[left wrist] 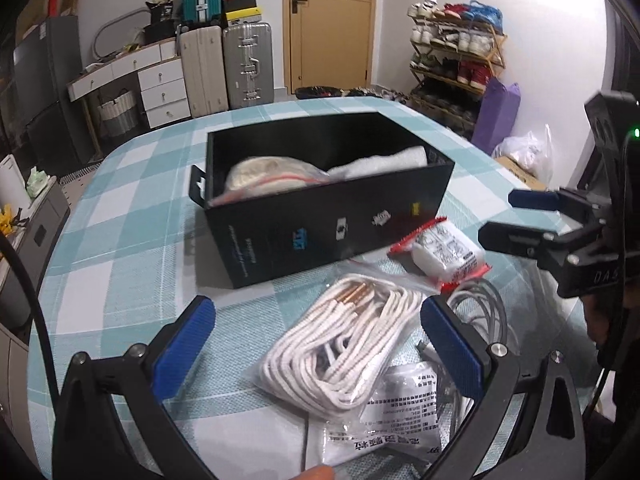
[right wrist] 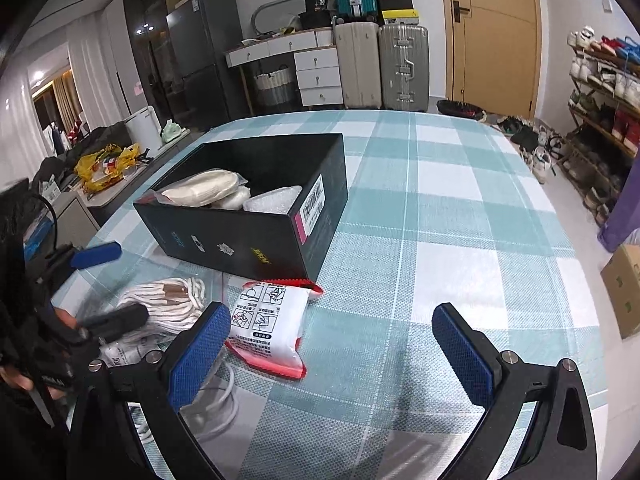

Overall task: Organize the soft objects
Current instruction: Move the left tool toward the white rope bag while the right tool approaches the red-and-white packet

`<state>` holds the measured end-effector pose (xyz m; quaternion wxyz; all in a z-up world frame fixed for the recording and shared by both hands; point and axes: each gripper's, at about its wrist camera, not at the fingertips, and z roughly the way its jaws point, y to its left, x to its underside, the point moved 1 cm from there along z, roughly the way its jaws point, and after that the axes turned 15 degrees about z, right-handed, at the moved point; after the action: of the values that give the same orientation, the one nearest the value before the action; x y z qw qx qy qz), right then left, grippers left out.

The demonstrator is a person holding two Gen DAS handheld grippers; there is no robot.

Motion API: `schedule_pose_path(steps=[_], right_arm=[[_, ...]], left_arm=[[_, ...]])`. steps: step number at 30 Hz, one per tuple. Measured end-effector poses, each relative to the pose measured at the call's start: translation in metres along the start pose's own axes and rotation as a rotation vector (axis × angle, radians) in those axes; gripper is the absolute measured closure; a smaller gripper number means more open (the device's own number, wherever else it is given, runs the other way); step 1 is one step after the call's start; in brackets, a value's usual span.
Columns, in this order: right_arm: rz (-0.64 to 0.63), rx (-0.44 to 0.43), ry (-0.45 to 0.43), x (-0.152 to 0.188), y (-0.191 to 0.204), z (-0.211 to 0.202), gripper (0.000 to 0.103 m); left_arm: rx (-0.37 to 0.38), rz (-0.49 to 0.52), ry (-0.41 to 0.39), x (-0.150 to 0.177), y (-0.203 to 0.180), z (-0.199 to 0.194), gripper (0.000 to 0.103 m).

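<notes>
A clear bag of coiled white rope lies on the checked tablecloth, in front of an open black box. My left gripper is open, its blue pads standing on either side of the rope bag. Inside the box are a bagged cream bundle and a white roll. A red-edged white packet lies right of the rope, by the box's front corner. My right gripper is open over bare cloth, its left fingertip close to that packet. Nothing is held.
A grey cable and a flat white printed sachet lie beside the rope. Bare tablecloth stretches right of the box. Suitcases, a drawer unit, a door and a shoe rack stand beyond the table.
</notes>
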<state>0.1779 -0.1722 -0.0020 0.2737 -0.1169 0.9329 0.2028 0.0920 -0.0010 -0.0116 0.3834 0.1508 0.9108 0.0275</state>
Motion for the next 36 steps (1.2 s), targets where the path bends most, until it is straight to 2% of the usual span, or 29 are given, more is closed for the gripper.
schedule_pose_path(steps=[8, 14, 28, 36], right_arm=[[0.054, 0.025, 0.057, 0.002, -0.005, 0.017, 0.001], [0.081, 0.003, 0.088, 0.005, 0.003, 0.029, 0.001], [0.074, 0.044, 0.107, 0.006, 0.003, 0.038, 0.001], [0.077, 0.001, 0.125, 0.008, 0.005, 0.037, 0.001]], left_arm=[[0.037, -0.014, 0.028, 0.003, 0.001, 0.008, 0.0], [0.061, -0.055, 0.042, 0.006, 0.007, 0.01, 0.0], [0.05, -0.044, 0.05, 0.004, 0.004, 0.011, 0.0], [0.056, -0.044, 0.051, 0.004, 0.005, 0.011, 0.0]])
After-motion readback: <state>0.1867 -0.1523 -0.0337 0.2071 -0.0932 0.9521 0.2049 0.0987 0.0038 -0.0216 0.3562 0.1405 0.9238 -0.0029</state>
